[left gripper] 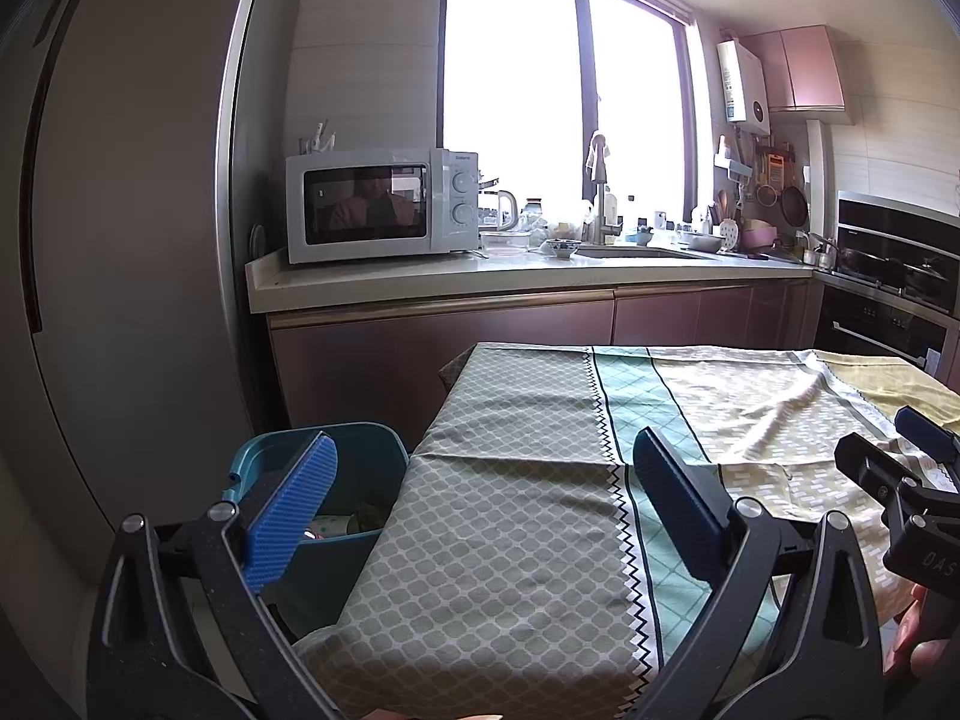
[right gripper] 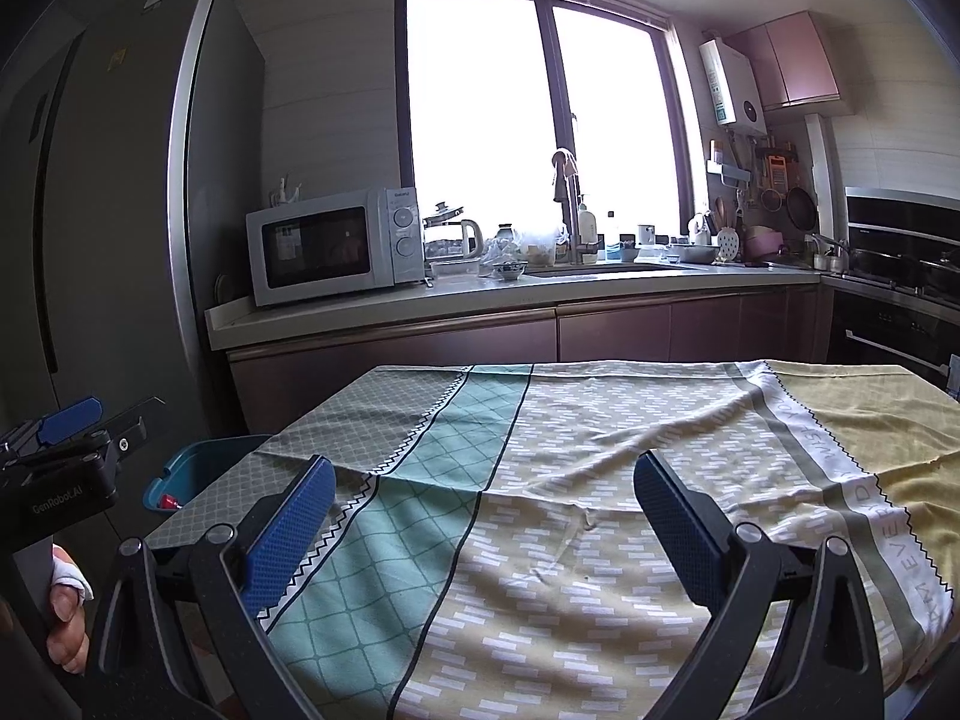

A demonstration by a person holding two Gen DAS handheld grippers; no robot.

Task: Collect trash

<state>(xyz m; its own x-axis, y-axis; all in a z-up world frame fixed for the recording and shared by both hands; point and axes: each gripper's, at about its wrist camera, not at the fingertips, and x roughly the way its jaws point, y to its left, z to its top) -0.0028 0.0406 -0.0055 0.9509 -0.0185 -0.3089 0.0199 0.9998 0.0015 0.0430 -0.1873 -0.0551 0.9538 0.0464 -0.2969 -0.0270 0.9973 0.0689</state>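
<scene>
Both grippers are up over the worktop (right gripper: 600, 480), which is covered in a patterned tablecloth (left gripper: 510, 510) with grey, teal and yellow panels. My left gripper (left gripper: 483, 495) has its jaws wide apart with nothing between them, hanging over the grey end of the cloth. The right gripper (right gripper: 483, 516) is the same deal: jaws spread, holding nothing, over the teal and yellow part.

The landmark here is the teal trash bin (left gripper: 354, 480), sitting on the floor right against the grey end of the worktop, lower than the cloth's edge. From the left wrist I can see some trash (left gripper: 348, 519) already inside it, something pale and something greenish, too small to name. From the right wrist only a corner of the bin shows (right gripper: 192, 468), with a small red bit in it.

Past the bin there's a tall grey fridge (left gripper: 120, 240), and behind the worktop a kitchen counter carries a white microwave (left gripper: 381, 204), with a sink (left gripper: 630, 252) under the window.
</scene>
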